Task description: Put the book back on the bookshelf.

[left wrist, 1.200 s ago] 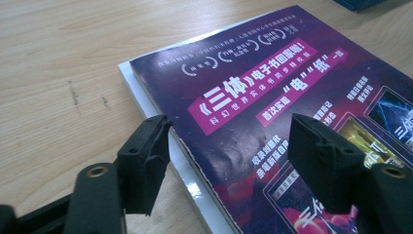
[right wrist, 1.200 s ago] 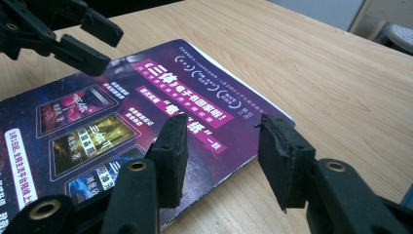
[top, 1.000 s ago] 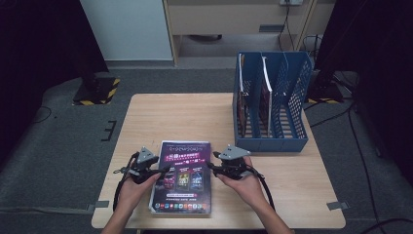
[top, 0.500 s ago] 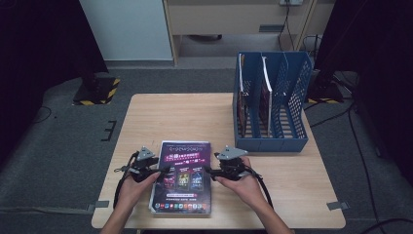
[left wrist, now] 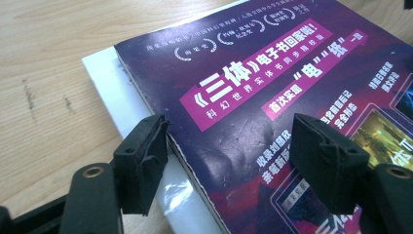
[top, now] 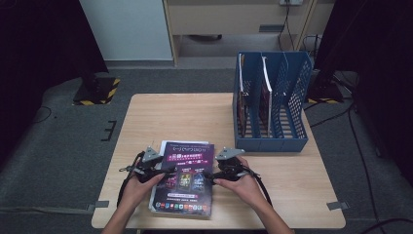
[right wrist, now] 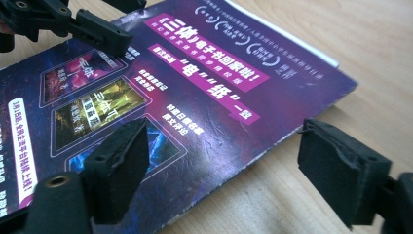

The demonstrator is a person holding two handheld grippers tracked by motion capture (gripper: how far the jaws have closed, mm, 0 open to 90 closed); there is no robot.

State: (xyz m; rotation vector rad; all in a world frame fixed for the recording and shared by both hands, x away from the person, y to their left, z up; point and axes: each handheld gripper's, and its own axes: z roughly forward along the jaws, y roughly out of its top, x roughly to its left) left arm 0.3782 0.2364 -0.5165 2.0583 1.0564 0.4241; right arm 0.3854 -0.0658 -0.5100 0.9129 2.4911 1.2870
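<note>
Wooden surface [top: 170,117] carries everything. Biggest item on it is the blue file rack [top: 287,97] at the far right, w/ upright dividers making several slots; two thin dark-covered booklets [top: 265,92] stand on edge in the left slots, the right slots look bare through the mesh wall. Next down in size: the purple magazine [top: 187,178], lying flat face-up at the near edge, centre-left, well apart from the rack, nothing between the two but bare wood. Under it lies a white sheet [left wrist: 109,92], its edge sticking out along the magazine's left and far sides. The left gripper [top: 163,171] sits at the magazine's left edge; in the left gripper view its jaws stand apart, one off the cover over the white sheet, the other over the cover, not pinching; they've just been opening. The right gripper [top: 210,175] sits at the magazine's right edge; in the right gripper view its jaws straddle that edge, one over the cover, one over bare wood, spread wide after just opening, pads [right wrist: 119,168] not pressing.
</note>
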